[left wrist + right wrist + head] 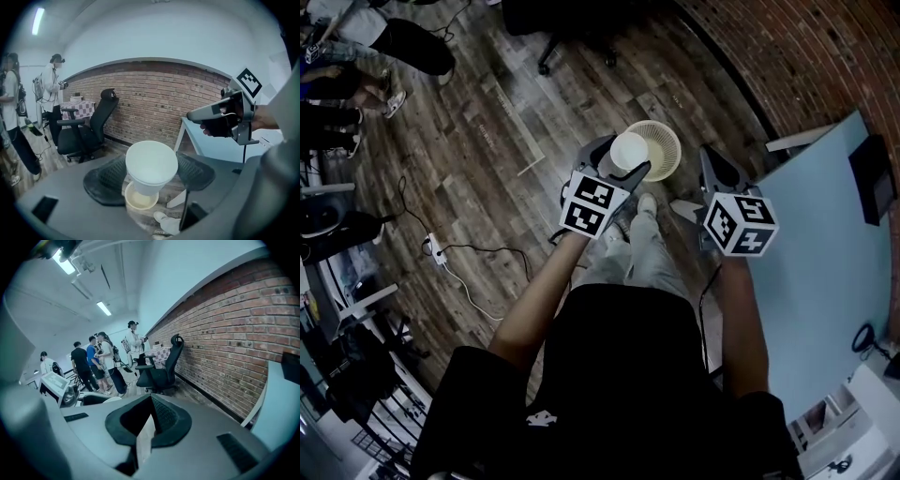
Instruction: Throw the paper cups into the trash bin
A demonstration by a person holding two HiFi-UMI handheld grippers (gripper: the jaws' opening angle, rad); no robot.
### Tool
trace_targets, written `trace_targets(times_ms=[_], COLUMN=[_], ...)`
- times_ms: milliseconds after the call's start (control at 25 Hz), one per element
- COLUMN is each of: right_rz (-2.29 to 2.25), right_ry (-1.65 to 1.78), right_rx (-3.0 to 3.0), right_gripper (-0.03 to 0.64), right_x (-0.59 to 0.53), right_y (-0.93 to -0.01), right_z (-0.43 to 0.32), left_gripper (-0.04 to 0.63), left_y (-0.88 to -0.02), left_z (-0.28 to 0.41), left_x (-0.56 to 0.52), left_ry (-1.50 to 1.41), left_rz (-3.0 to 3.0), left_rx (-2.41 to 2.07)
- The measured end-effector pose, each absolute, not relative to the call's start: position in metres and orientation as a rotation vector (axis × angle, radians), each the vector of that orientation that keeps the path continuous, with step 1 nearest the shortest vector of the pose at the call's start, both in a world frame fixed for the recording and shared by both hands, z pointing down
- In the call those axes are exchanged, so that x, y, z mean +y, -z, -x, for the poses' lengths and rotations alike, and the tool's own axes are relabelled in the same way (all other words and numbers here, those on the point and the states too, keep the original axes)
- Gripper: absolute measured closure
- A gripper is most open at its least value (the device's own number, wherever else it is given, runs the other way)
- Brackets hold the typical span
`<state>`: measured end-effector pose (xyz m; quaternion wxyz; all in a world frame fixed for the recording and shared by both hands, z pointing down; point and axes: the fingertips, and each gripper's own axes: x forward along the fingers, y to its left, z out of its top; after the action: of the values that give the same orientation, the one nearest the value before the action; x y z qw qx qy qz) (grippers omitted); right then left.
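Observation:
A white paper cup (630, 148) sits between the jaws of my left gripper (622, 159), which is shut on its sides. The cup hangs directly above a round beige trash bin (661, 150) on the wooden floor. In the left gripper view the cup (151, 165) is upright, open end toward the camera, between the two black pads (105, 180), and the bin (139, 200) shows just below it. My right gripper (712, 167) is held to the right of the bin, a little apart from it. Its jaws (150, 401) are shut with nothing between them. It also shows at the right of the left gripper view (197, 114).
A light blue table (825, 244) stands at the right, along a curved brick wall (769, 47). A black office chair (89, 126) stands on the floor beyond the bin. Several people (93, 362) stand farther off. A power strip with cable (436, 248) lies at the left.

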<state>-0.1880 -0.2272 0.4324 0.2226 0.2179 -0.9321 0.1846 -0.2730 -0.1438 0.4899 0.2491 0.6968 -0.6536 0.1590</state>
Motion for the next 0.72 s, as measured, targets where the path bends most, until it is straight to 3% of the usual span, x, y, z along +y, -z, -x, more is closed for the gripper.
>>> trace_targets(times_ms=[720], right_rz=[-0.603], right_ry=[-0.679], right_rx=[-2.466], right_gripper=[0.617], right_x=[-0.295], right_y=[-0.509], right_z=[0.207], left_gripper=[0.25], left_y=[-0.538], left_z=[0.279], left_x=[-0.2], left_ry=[-0.5], left_rz=[-1.88], left_rx=[-1.672])
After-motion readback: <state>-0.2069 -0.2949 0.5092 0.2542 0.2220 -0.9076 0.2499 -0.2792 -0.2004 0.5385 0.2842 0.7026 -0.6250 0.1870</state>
